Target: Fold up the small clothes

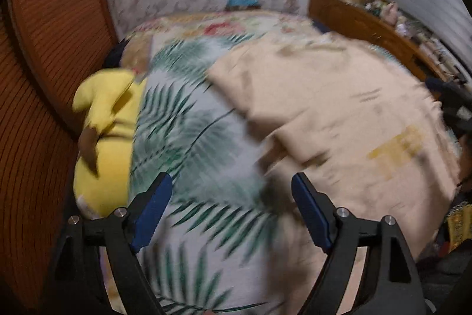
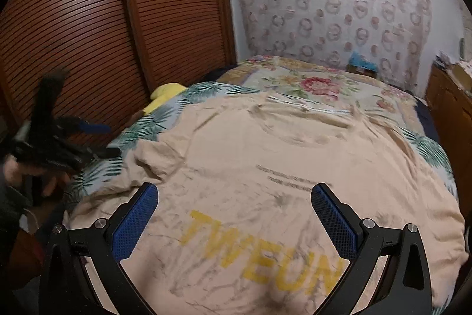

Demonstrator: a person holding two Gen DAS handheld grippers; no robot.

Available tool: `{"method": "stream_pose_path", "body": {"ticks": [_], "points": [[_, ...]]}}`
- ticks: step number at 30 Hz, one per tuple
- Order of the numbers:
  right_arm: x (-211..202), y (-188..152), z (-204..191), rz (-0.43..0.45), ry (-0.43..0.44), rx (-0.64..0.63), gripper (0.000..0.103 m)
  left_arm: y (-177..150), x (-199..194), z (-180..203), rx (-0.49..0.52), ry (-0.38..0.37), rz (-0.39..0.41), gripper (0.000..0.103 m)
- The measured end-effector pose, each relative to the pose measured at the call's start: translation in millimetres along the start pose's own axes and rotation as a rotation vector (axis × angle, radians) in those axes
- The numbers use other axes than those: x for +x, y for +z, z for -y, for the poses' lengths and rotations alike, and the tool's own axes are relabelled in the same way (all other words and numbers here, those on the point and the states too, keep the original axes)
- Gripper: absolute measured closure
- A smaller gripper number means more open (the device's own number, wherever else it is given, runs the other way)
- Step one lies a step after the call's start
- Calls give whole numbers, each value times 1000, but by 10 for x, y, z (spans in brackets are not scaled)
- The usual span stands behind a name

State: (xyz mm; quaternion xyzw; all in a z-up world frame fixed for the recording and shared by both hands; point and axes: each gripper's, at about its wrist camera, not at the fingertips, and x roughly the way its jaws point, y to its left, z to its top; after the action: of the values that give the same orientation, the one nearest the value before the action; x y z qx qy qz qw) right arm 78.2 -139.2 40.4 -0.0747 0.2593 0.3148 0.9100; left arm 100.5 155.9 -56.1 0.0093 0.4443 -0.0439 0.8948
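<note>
T-shirt [image 2: 265,167] lay spread, print up, on the bed [image 2: 324,84] — thin, limp and light, we judged, so best pinched at a sleeve edge or hem corner. Left tool [image 1: 231,208] and right tool [image 2: 234,214] both gaped wide, empty.

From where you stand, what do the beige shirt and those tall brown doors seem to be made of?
The shirt: probably soft matte cotton knit, since it wrinkles and drapes, with yellow printed letters. The doors: apparently reddish wood with a slight sheen, given their thin horizontal slats.
</note>
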Motion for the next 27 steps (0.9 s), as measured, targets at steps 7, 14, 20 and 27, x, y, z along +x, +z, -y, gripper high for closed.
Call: {"method": "stream_pose_path", "body": {"ticks": [7, 14, 20, 27], "points": [[280, 276, -458, -14, 167, -73, 17, -220, 157, -234, -51, 26, -50, 20], [910, 498, -755, -111, 208, -100, 42, -240, 221, -195, -42, 41, -15, 0], [1396, 594, -968, -190, 224, -130, 45, -233, 219, -207, -37, 35, -19, 0], [1824, 685, -1074, -268, 167, -191, 54, -240, 214, -203, -41, 34, -14, 0]]}}
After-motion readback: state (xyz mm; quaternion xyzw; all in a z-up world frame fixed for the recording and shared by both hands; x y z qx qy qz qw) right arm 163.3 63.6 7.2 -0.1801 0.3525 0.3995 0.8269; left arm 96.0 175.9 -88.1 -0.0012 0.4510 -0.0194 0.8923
